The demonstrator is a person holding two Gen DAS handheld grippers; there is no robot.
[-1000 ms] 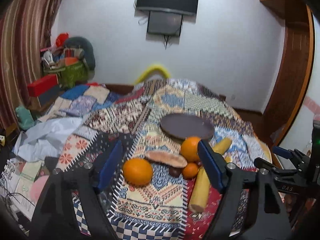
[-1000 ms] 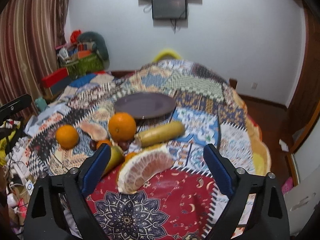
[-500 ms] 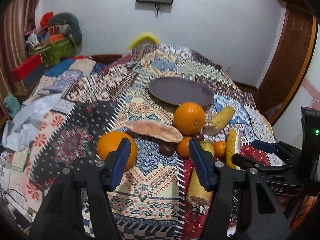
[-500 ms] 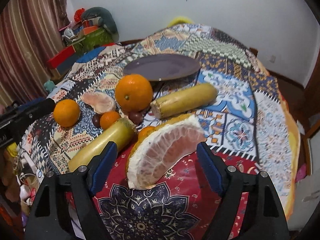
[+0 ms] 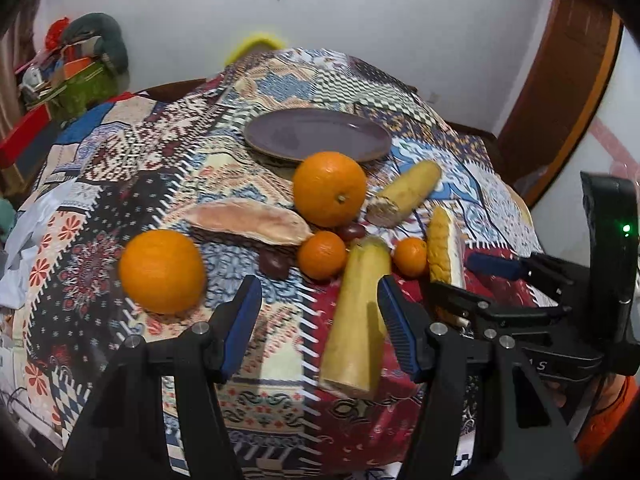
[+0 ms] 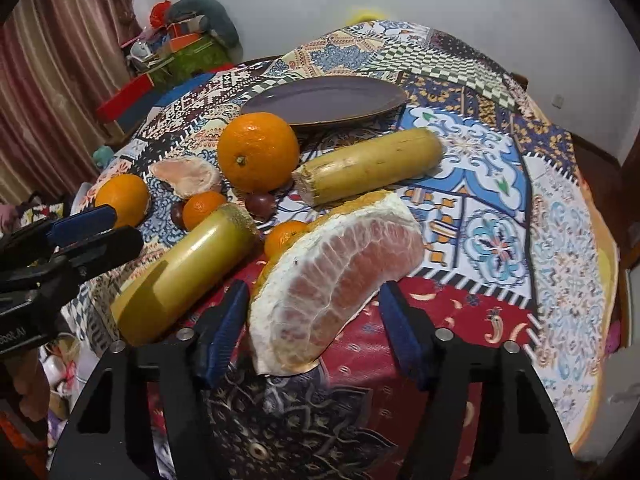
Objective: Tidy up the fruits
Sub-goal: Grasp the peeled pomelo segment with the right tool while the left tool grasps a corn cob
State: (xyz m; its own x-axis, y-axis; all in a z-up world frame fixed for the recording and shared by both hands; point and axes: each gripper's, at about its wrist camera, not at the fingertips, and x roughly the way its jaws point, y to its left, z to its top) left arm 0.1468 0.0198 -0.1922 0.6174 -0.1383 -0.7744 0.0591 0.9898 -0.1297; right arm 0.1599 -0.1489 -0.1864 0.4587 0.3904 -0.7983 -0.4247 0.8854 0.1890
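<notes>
Left wrist view: the left gripper [image 5: 316, 320] hangs spread and empty, nearer than the purple plate [image 5: 318, 134], beside the near yellow stalk [image 5: 356, 316].

Right wrist view: the right gripper [image 6: 314, 330] straddles the pomelo wedge [image 6: 336, 280] with pads apart from it, well short of that plate [image 6: 324, 100].

My fruits lie near the bed's front edge: pomelo wedge [image 6: 336, 276], flesh up; two yellow cane pieces [image 6: 184, 276] [image 6: 368, 164]; large oranges [image 6: 258, 152] [image 5: 162, 270]; purple plate [image 6: 324, 100] farther in, bare.

plate [image 5: 318, 136] behind large orange [image 5: 329, 188] | pomelo wedge [image 6: 336, 280] right of sugarcane piece [image 6: 184, 276]
</notes>
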